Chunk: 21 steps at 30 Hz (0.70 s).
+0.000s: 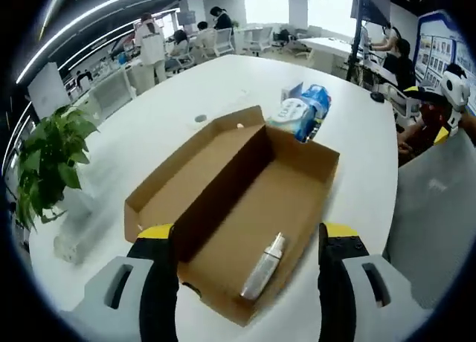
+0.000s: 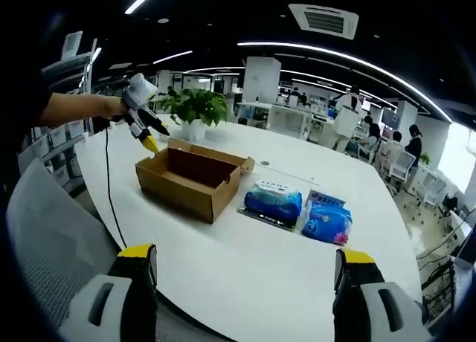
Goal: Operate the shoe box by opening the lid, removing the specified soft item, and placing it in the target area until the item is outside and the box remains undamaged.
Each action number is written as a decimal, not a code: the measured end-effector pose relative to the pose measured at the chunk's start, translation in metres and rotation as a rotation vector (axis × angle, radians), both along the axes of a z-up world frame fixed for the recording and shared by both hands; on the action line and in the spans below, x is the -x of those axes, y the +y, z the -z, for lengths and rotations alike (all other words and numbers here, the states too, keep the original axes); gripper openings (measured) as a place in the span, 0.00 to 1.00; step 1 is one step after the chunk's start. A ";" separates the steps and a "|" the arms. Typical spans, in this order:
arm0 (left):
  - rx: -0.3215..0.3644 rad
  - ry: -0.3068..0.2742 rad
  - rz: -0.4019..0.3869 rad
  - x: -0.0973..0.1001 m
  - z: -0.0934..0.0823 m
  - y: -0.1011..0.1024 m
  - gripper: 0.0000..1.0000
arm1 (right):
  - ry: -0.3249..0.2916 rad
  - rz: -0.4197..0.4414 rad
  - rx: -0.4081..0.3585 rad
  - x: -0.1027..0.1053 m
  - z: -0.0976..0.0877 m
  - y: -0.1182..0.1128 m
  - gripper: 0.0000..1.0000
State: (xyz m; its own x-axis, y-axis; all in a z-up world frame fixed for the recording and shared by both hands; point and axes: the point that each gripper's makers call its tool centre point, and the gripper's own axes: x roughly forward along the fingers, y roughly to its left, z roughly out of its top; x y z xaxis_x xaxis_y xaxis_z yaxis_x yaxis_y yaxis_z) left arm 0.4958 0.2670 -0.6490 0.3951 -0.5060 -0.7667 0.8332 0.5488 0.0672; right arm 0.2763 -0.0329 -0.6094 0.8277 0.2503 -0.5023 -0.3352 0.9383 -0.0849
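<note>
1. The box (image 1: 245, 208) sat open on the white table (image 1: 171, 119), lid (image 1: 190, 175) folded back flat to one side. In the right gripper view the same box (image 2: 190, 180) was off to the left on the table (image 2: 245, 275)
2. Inside the box lay a small silver bottle (image 1: 264, 268) near the close end, resting on the cardboard floor. Couldn't really tell what it was made of, the view was too soft
3. Left gripper (image 1: 249, 271) was spread wide, jaws either side of the box's near end, pinching nothing. From the right gripper view, that gripper (image 2: 145, 134) hung just above the box's far left corner, held by a person's hand (image 2: 123, 104)
4. Right gripper (image 2: 245, 282) was also spread wide and empty, hovering over bare table, well apart from the box
5. Two blue soft packs lay on the table just beside the box: pack one (image 2: 273, 201) nearest it, pack two (image 2: 327, 221) next to that. In the left gripper view they showed as a blue bundle (image 1: 305, 111) past the box's far end
6. A leafy plant (image 2: 195, 105) stood behind the box, and people (image 2: 346, 123) were at desks further back
</note>
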 end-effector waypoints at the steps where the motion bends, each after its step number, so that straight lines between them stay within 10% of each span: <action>1: -0.012 0.007 0.011 0.000 0.003 -0.001 0.75 | -0.008 0.009 -0.008 0.000 -0.002 -0.001 0.99; 21: -0.299 0.205 0.260 0.007 0.061 -0.012 0.60 | 0.020 0.001 -0.026 0.002 0.018 0.000 0.99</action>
State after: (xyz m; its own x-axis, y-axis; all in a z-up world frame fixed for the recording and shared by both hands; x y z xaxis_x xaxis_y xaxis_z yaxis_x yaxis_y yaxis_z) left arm 0.4889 0.2549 -0.7103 0.1083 -0.3127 -0.9436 0.9537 0.3007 0.0098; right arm 0.2738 -0.0333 -0.6277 0.8177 0.2627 -0.5121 -0.3357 0.9404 -0.0535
